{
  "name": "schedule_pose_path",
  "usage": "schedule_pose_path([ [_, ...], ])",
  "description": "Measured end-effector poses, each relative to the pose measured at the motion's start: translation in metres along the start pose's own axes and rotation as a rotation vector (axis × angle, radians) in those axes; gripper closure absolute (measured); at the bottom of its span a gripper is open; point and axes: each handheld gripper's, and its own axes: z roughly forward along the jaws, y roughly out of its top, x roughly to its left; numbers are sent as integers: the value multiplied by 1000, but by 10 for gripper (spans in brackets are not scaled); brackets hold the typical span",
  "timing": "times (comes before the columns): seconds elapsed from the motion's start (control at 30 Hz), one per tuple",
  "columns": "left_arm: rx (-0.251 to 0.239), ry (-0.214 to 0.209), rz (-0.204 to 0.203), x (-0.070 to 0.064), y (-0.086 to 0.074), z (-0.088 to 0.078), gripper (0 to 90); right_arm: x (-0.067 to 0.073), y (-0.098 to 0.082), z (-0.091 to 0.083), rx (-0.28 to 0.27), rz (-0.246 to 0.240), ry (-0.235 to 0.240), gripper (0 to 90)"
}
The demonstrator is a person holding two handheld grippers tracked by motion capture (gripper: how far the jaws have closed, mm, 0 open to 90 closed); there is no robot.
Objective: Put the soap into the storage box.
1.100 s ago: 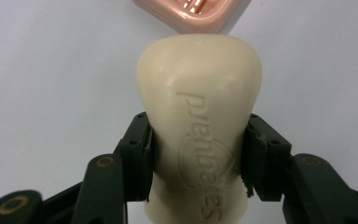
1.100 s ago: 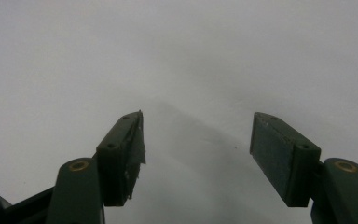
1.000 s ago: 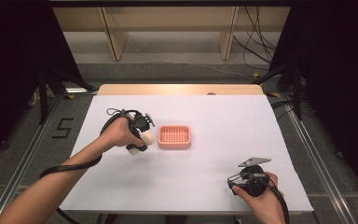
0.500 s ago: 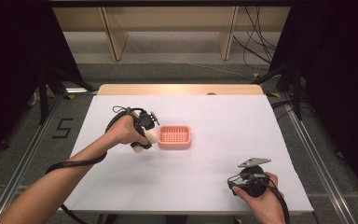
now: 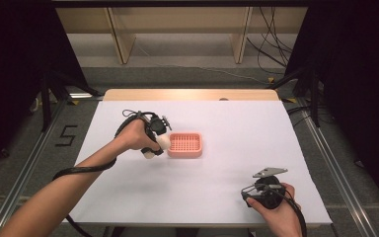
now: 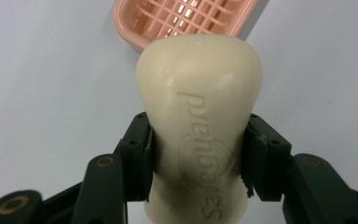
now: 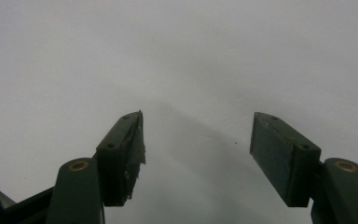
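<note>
Left gripper (image 6: 198, 154) jaws clamped on cream soap bar (image 6: 200, 116), just beside pink soap dish (image 5: 185, 144). Right gripper (image 7: 198, 154) jaws wide apart, holding nothing, above white table (image 5: 237, 123).

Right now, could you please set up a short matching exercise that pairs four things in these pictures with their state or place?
Column one:
1. bar of soap
2. soap dish
3. left gripper
4. right gripper

Column two:
A. pink, empty, resting on the white table cover
B. jaws apart, nothing between them
C. cream, clamped between two black jaws
D. held just left of the dish, shut on something

Pairs: 1-C, 2-A, 3-D, 4-B
</note>
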Motion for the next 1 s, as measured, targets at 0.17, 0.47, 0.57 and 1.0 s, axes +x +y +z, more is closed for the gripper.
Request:
schedule_pose_path([
  [0.17,-2,0,7,0,3,0,494,0,0,0,3,2,1,359],
  [0.47,-11,2,0,1,7,5,494,0,0,0,0,1,1,359],
  [0.57,-10,-2,-1,2,9,5,494,1,-1,0,11,15,3,358],
  [1.0,-10,5,7,3,15,6,494,0,-1,0,1,-3,2,358],
])
